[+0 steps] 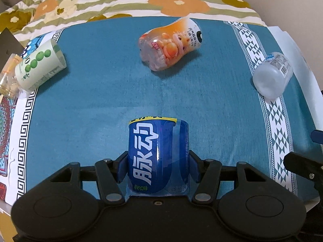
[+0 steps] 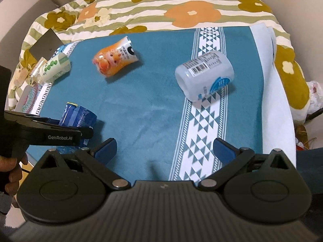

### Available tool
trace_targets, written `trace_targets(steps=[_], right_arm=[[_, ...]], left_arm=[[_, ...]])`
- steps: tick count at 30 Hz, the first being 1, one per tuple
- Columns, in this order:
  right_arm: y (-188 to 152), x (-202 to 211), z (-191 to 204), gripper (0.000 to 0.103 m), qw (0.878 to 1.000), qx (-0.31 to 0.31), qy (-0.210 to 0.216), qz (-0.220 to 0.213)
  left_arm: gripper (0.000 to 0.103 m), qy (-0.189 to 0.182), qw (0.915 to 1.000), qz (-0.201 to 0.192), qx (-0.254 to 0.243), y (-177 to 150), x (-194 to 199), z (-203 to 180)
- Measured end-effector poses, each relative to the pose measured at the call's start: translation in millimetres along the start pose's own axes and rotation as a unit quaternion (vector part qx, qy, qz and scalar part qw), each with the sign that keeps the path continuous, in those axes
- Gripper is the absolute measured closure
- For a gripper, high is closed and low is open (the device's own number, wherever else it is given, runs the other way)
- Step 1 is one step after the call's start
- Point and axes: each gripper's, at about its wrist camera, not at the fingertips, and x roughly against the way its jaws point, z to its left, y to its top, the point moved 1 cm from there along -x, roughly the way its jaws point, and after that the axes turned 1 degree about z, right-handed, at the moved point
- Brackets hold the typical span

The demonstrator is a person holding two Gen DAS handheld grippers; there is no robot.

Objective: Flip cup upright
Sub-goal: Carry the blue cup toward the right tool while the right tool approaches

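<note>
Blue cup (image 1: 158, 157) clamped between left gripper's (image 1: 158, 167) pads; right gripper (image 2: 164, 149) spread, apart.

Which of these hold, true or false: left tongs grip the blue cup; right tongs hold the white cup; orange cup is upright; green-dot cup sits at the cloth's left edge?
1. The left tongs are shut on the blue cup. True.
2. The right tongs hold the white cup. False: they are open and empty; the cup lies apart on the patterned band.
3. The orange cup stands upright. False: it lies on its side.
4. The green-dot cup lies at the left edge of the teal cloth. True.
</note>
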Motion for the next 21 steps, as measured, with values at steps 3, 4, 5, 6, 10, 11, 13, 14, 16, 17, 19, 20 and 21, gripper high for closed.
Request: trace_targets(steps=[3, 4, 5, 6, 10, 11, 13, 14, 16, 17, 19, 20, 21], right_arm=[[-3.1, 0.2, -2.6, 0.000, 1.000, -0.002, -0.001, 0.000], [-3.8, 0.1, -3.1, 0.000, 1.000, -0.002, -0.001, 0.000], [-4.4, -0.3, -2.9, 0.000, 1.000, -0.001, 0.000, 0.000], [-5.0, -0.7, -2.4, 0.000, 1.000, -0.001, 0.001, 0.001], [-6.9, -0.6, -0.9, 0.000, 1.000, 0.003, 0.003, 0.001], [-7.4, -0.4, -0.5, 0.000, 1.000, 0.003, 0.004, 0.001], [-8.4, 0.1, 0.4, 0.000, 1.000, 0.004, 0.006, 0.000], [-8.8, 0.0, 0.4, 0.000, 1.000, 0.005, 0.006, 0.000], [-9.6, -0.3, 0.4, 0.000, 1.000, 0.004, 0.006, 0.001], [-9.9, -0.1, 0.6, 0.000, 1.000, 0.004, 0.007, 0.001], [-9.9, -0.1, 0.6, 0.000, 1.000, 0.004, 0.006, 0.000], [-10.0, -0.1, 0.9, 0.000, 1.000, 0.005, 0.006, -0.001], [-10.5, 0.5, 1.5, 0.000, 1.000, 0.005, 0.006, -0.002]], left_arm=[[0.039, 0.000, 1.0000, -0.002, -0.001, -1.1, 0.8, -0.2], [0.039, 0.000, 1.0000, -0.002, -0.001, -1.7, 0.7, -0.5], [0.033, -0.002, 1.0000, -0.001, -0.001, -2.4, 0.7, -0.1], [0.029, -0.003, 1.0000, -0.001, 0.000, -3.2, 0.7, 0.2], [0.015, 0.002, 0.9999, -0.009, -0.004, -5.7, 3.8, -0.2], [0.015, 0.003, 0.9999, -0.010, -0.005, -6.0, 4.9, -0.6], [0.015, 0.004, 0.9999, -0.013, -0.007, -6.7, 6.2, -1.2], [0.015, 0.005, 0.9999, -0.012, -0.007, -7.0, 6.4, -1.4], [0.015, 0.004, 0.9999, -0.013, -0.007, -8.1, 7.6, -1.9], [0.015, 0.004, 0.9999, -0.015, -0.008, -8.8, 8.8, -2.3], [0.015, 0.004, 0.9998, -0.017, -0.009, -9.9, 11.6, -2.8], [0.015, 0.004, 0.9998, -0.018, -0.009, -10.4, 13.9, -2.9], [0.015, 0.004, 0.9998, -0.018, -0.008, -11.0, 16.4, -2.9]])
